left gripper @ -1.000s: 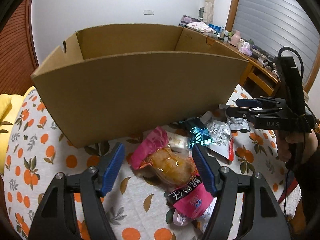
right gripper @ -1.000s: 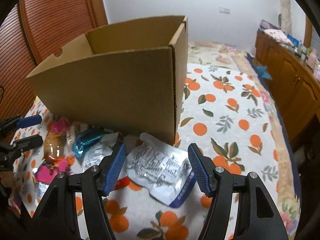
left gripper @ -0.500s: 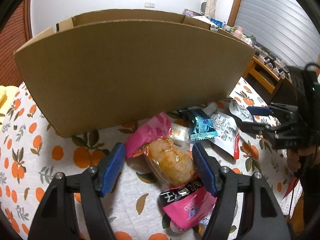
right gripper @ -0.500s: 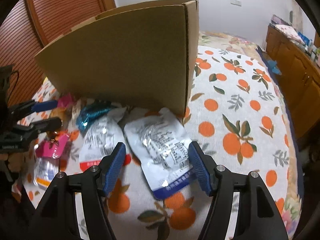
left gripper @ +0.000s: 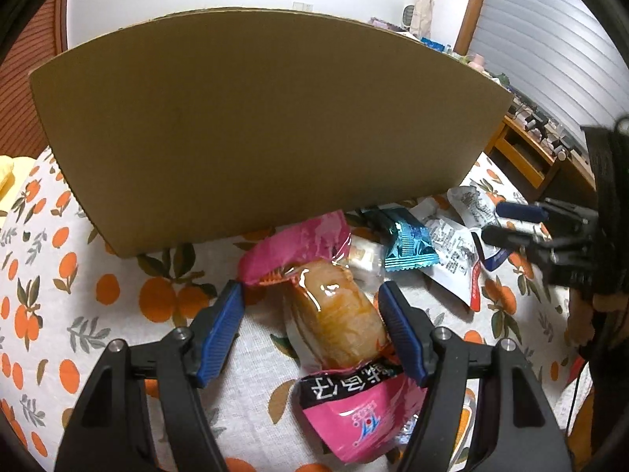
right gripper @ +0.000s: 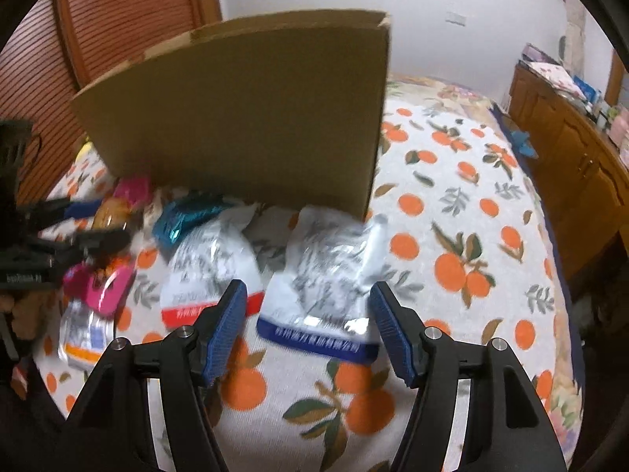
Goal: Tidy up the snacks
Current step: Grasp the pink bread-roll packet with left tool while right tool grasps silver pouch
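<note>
Straddling a clear-wrapped bun, left gripper jaws wide, unclamped; right gripper likewise over blue-edged pouch

A plain brown cardboard box stands on a white bedspread printed with oranges and grey-green leaves. The snacks differ in colour: a pink wrapper with a clear window over a golden-brown bun, a pink packet with a black band and white characters, and a shiny teal packet. Two white pouches carry grey print, one edged blue, one edged red; both grippers are black with blue jaws.
</note>
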`<state>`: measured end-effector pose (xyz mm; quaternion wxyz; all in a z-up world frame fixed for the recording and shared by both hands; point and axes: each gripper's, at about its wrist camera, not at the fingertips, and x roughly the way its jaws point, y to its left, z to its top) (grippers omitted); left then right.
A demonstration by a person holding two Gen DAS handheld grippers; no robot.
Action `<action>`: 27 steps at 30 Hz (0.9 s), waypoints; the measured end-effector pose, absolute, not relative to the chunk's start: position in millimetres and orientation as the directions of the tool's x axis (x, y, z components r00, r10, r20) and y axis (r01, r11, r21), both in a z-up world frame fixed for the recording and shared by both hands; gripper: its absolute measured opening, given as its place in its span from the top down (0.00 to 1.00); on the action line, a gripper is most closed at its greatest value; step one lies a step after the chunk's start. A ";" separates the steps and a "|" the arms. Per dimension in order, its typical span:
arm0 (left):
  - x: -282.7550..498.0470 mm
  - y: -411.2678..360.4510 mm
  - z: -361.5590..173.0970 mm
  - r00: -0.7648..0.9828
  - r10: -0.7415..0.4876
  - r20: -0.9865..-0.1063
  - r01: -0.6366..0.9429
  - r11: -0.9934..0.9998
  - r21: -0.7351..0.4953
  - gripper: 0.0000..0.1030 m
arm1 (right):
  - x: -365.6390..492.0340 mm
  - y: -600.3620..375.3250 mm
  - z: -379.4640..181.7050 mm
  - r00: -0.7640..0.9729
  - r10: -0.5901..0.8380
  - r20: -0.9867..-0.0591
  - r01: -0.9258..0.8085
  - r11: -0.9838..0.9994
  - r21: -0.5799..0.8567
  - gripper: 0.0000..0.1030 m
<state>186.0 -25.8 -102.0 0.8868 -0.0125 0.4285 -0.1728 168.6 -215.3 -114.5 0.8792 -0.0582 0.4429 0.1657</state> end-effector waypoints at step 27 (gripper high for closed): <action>186.6 -26.9 -103.2 0.588 -0.286 -0.756 0.304 0.945 -0.122 0.61 | 198.4 -209.1 -130.6 0.575 0.145 -0.805 -0.283 0.959 -0.029 0.17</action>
